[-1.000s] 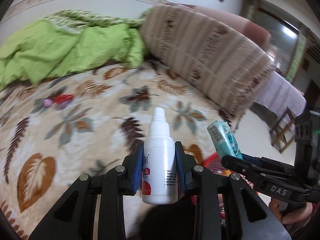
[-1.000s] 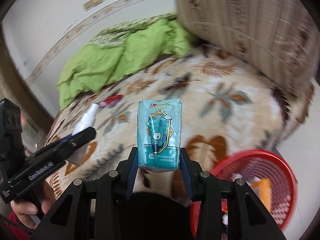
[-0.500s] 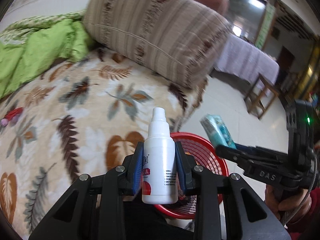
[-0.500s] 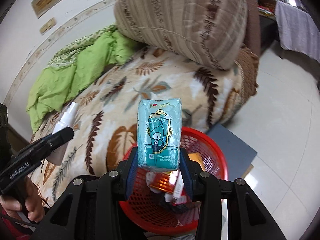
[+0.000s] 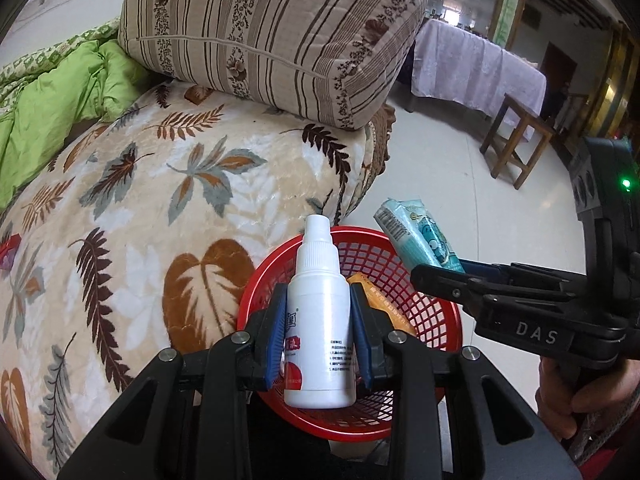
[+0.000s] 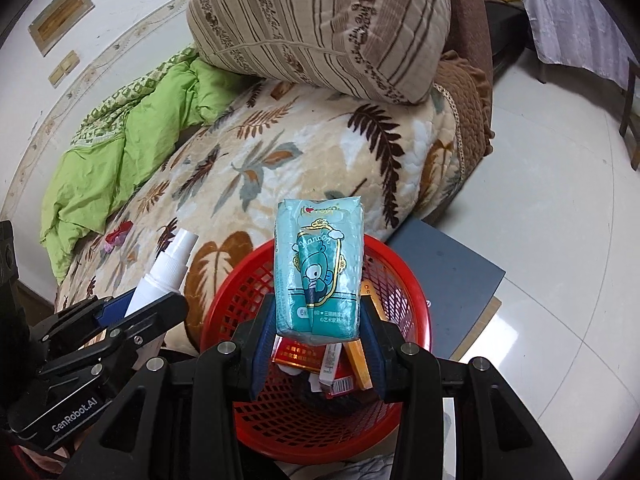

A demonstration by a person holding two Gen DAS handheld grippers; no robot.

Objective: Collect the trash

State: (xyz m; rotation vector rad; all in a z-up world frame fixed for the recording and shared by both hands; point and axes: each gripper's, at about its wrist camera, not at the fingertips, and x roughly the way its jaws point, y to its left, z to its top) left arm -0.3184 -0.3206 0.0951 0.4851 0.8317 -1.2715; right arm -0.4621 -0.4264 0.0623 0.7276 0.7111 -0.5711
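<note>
My left gripper (image 5: 319, 334) is shut on a white plastic bottle (image 5: 320, 320) and holds it upright above the red mesh basket (image 5: 440, 320). My right gripper (image 6: 319, 330) is shut on a teal tissue pack (image 6: 319, 268) and holds it over the same red basket (image 6: 240, 292), which stands on the floor beside the bed. The basket holds a red packet (image 6: 298, 354), an orange packet (image 6: 358, 362) and other wrappers. The tissue pack also shows in the left wrist view (image 5: 420, 236), and the bottle in the right wrist view (image 6: 164, 272).
The bed with a leaf-patterned blanket (image 5: 160, 208) lies left of the basket, with a striped pillow (image 5: 272, 36) and a green quilt (image 5: 52, 112) on it. A small red item (image 6: 118, 235) lies on the blanket. A grey mat (image 6: 448, 276) and a wooden stool (image 5: 516, 136) stand on the floor.
Both grippers have swung right from over the bed to above the red basket, still holding the bottle and the tissue pack.
</note>
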